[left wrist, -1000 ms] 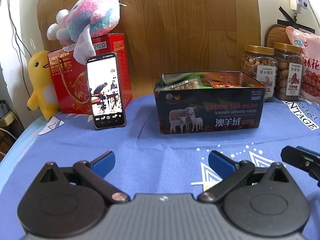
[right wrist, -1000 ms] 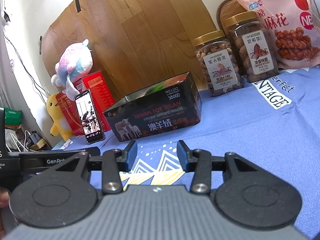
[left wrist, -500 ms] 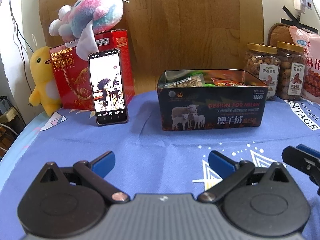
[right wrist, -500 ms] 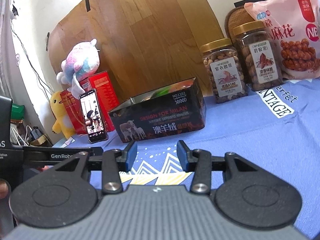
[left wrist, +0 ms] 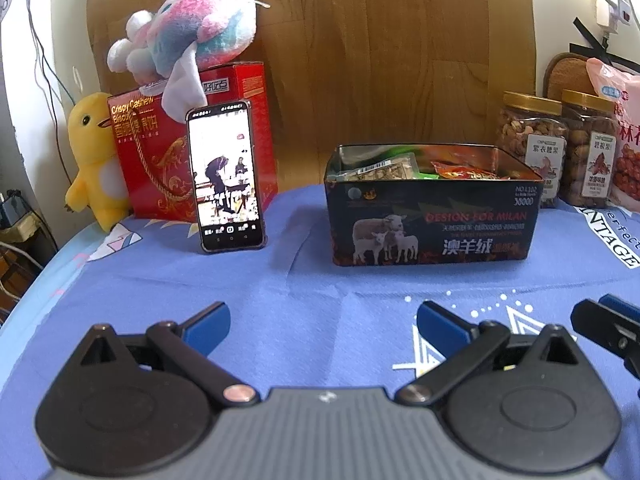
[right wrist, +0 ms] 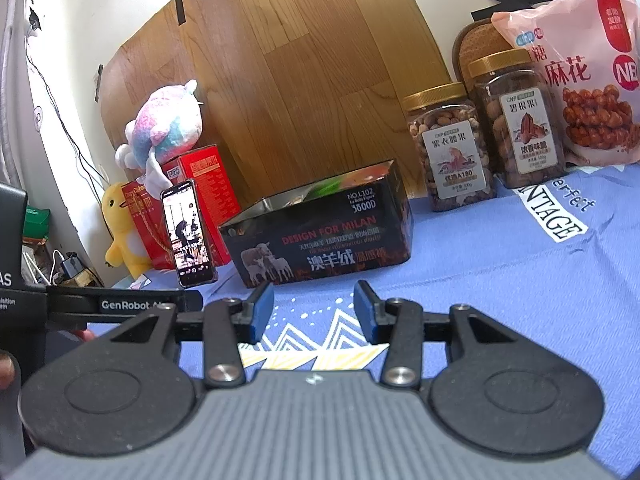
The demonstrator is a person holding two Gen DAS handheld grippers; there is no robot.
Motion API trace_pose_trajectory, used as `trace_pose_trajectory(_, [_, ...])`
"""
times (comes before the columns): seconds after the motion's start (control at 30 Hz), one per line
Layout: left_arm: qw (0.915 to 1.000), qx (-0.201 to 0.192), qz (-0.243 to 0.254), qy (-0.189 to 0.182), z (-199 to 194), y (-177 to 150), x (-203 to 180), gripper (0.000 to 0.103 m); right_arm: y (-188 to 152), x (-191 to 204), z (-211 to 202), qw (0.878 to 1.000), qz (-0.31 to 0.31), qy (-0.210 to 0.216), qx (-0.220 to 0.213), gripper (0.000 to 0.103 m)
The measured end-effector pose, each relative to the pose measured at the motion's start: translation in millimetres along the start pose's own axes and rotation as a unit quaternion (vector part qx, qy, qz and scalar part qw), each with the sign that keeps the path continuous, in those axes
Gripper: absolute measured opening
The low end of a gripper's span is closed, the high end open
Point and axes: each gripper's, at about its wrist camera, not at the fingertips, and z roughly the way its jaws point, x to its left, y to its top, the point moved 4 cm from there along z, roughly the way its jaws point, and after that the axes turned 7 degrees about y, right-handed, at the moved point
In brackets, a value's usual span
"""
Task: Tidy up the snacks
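Observation:
A black tin box with sheep printed on it stands open on the blue cloth, holding several snack packets. My left gripper hovers over the cloth in front of it, open wide and empty. My right gripper is to its right, half open with nothing between its blue pads. One right finger shows at the edge of the left wrist view. Two nut jars and a pink snack bag stand at the back right.
A phone leans against a red biscuit box at the back left, with a pastel plush on top and a yellow duck toy beside it. A wooden board backs the table. The left gripper's arm crosses the right view's left side.
Both views have tilted and shifted slightly, rolling toward level. Neither gripper has changed its opening, and nothing on the table has moved.

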Motion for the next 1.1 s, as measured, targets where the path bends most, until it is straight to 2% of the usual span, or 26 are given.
trace_pose_trajectory(0.2, [0.9999,0.016,-0.004,0.006,4,-3,3,0.103,0,0,0,1.0,-0.001,0.0,0.0,0.047])
trace_pose_trajectory(0.53, [0.9995,0.003,0.002,0.032,2,1,7,0.103,1,1,-1,1.0,-0.005,0.001,-0.002,0.047])
trace_pose_trajectory(0.8, [0.9992,-0.004,0.006,0.039,-3,4,11,0.103,3,6,-5,1.0,0.006,0.011,0.005,0.047])
trace_pose_trajectory(0.97, [0.9997,-0.007,0.003,0.023,-13,7,15,0.103,11,14,-16,0.999,0.033,0.029,0.017,0.049])
trace_pose_trajectory(1.1, [0.9995,-0.029,0.004,0.011,-29,10,18,0.103,23,28,-29,0.999,0.022,0.038,0.005,0.055])
